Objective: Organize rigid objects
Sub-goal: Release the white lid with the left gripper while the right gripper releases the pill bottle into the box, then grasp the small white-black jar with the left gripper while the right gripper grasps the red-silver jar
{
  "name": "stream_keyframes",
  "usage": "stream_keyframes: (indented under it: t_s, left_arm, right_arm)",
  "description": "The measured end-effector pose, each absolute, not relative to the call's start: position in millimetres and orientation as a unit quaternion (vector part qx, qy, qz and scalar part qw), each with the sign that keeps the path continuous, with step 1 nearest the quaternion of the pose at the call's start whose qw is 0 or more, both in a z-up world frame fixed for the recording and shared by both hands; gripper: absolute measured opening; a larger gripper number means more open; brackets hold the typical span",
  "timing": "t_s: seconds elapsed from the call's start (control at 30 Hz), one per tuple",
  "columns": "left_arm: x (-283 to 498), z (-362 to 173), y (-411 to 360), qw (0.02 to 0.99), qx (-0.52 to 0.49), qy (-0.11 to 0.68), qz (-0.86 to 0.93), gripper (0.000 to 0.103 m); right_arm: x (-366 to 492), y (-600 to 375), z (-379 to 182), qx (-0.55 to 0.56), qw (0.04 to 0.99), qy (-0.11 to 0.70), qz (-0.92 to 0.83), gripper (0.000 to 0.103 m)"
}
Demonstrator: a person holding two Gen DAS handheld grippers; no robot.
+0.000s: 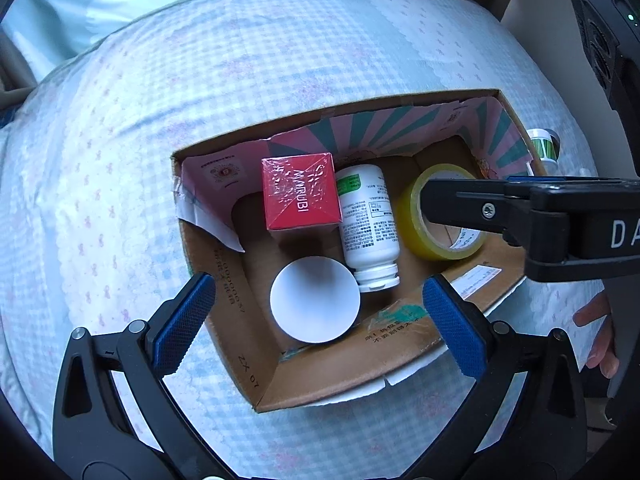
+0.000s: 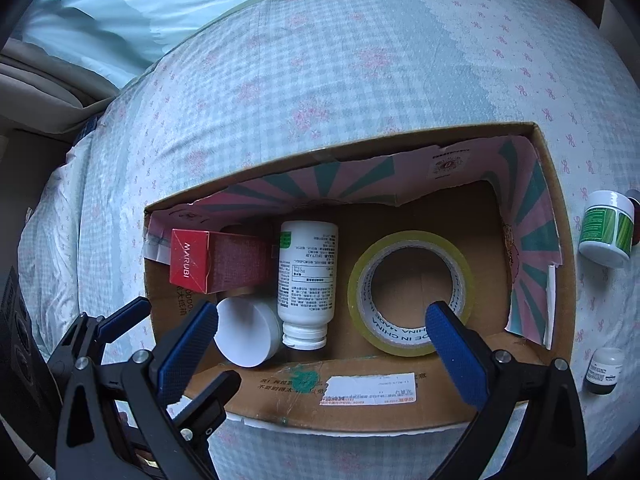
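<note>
An open cardboard box (image 1: 320, 390) (image 2: 360, 396) lies on a bed. Inside it are a red MARUBI carton (image 1: 298, 196) (image 2: 208, 264), a white pill bottle (image 1: 368, 224) (image 2: 306, 276) on its side, a white round lid (image 1: 314, 298) (image 2: 244, 332) and a yellow tape roll (image 1: 412, 224) (image 2: 412, 292). My left gripper (image 1: 320, 324) is open and empty above the box's near left part, over the white lid. My right gripper (image 2: 320, 340) is open and empty over the box's near edge; it shows from the side in the left wrist view (image 1: 520, 216).
A white jar with a green label (image 2: 606, 228) (image 1: 542, 146) and a small dark-based bottle (image 2: 604, 370) stand on the checked bedspread (image 2: 320, 80) right of the box. A pale pillow (image 2: 160, 4) lies at the far end. A hand (image 1: 598, 332) shows at right.
</note>
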State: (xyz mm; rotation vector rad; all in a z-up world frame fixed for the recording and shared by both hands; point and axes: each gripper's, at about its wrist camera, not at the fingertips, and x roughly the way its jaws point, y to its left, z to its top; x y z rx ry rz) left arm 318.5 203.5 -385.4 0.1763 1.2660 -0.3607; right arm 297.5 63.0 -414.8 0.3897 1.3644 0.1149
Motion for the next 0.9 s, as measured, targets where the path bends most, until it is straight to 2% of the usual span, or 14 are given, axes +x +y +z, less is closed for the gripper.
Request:
stream_keyframes:
  t_s: [0.43,0.57,0.9]
  left_arm:
    - [263,-260,221,0.834,0.063,0.528,-0.147,0.103]
    - [239,-232,207,0.844,0.065,0.511,-0.148,0.103]
    - [180,-220,129,0.839,0.045,0.518,-0.159,0.103]
  right_arm:
    - [227,51,-280,0.162,0.815,0.553,0.060,0.103]
    - [197,31,-255,0.142,0.824,0.546,0.050,0.103]
    - [128,-80,-228,0.079,0.856,0.510,-0.004,0.103]
